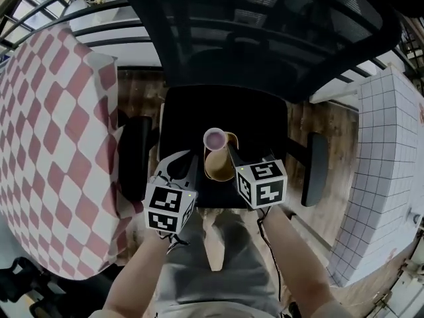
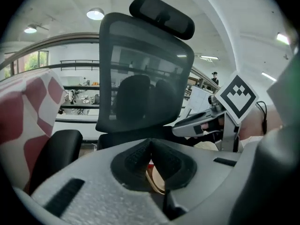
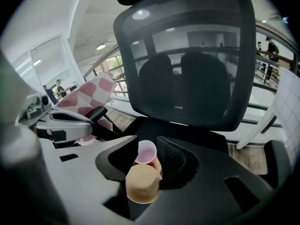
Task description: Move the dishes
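When I look down: the pink cup point(image 1: 214, 138) and the tan cup point(image 1: 218, 165) touch on the black chair seat point(image 1: 189, 111).
Left gripper view: my left gripper point(image 2: 151, 144) has its tips pinched together, nothing held.
Right gripper view: my right gripper point(image 3: 147, 142) is wide, with both cups between; I should squeeze slowly so nothing tips.

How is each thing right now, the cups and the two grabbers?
pink cup: upright, mouth up.
tan cup: closed end showing, right in front of the pink cup.
right gripper: jaws wide open, both cups between them.
left gripper: jaw tips together, a tan rim peeking between the pads.
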Tool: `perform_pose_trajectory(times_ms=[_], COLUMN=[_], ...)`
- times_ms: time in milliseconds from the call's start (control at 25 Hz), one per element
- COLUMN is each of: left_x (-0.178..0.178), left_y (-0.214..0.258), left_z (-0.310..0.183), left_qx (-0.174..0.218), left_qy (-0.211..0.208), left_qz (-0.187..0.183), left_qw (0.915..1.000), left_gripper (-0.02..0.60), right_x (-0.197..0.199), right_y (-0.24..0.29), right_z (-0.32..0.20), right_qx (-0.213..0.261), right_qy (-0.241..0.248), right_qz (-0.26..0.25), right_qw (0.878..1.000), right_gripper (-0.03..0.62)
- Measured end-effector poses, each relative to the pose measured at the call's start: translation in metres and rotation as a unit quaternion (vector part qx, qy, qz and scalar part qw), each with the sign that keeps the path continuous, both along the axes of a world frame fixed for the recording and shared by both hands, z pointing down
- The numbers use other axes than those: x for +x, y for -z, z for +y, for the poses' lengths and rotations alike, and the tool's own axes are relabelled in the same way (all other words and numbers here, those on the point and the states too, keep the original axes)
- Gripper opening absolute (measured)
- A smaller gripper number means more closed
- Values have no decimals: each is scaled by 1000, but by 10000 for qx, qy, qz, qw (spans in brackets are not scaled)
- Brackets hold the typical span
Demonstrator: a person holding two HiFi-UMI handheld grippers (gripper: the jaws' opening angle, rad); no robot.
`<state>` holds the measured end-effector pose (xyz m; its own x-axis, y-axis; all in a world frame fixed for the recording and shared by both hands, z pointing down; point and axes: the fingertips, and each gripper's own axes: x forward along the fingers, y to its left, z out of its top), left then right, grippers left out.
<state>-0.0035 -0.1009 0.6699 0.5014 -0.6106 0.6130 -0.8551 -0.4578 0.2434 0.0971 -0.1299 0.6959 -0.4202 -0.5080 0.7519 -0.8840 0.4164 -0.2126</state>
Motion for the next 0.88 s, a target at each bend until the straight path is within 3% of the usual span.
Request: perform_pose_trajectory(times_ms=[320,600,720,880], left_x=[-3,-7,-9,-9], left_y=[-64,-84,-87,-83], left_z=[1,3,5,5], left_qx=[-363,-464,-515,-535], left_qy=[14,-4,0,-2], left_qz=[26,-5,-12,4], left_qw=[9993,9989,9987,9986], left_gripper=[14,14,14,14], right_x=[-8,-10,-9,-8], right_y=[-82,-117,-125,-124], right_z=[6,-6,-8,-13], right_qx=[-529,-888,-999,-1008], right_qy=[42,-150,-271,-462], right_qz=[180,94,168,182], right_qw=[9984,9959,9945,9937], right_gripper=[132,132,66,40])
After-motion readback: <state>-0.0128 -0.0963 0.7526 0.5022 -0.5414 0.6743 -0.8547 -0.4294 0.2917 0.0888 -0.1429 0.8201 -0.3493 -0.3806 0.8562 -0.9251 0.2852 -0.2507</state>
